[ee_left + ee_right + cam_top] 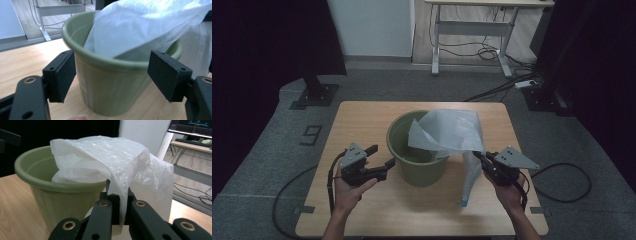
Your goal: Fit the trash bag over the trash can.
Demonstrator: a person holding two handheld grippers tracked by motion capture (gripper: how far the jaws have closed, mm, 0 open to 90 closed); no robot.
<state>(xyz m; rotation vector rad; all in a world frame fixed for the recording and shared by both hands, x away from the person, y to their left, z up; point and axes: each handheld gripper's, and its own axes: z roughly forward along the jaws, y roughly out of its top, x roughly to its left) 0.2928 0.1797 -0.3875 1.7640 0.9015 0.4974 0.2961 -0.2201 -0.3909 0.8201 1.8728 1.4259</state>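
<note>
Jaws pinched on the plastic bag [452, 132] at the right gripper [484, 162], spread wide at the left gripper [382, 157]
Bag drapes over the green bucket [414, 167] rim, hanging down its right side toward the wooden table [362, 120]; left gripper empty beside the bucket

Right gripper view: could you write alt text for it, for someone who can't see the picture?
The right gripper has its two black jaws shut on a fold of a thin white plastic bag. The bag drapes up and over the rim of a green bucket, which stands on a light wooden table.
</note>
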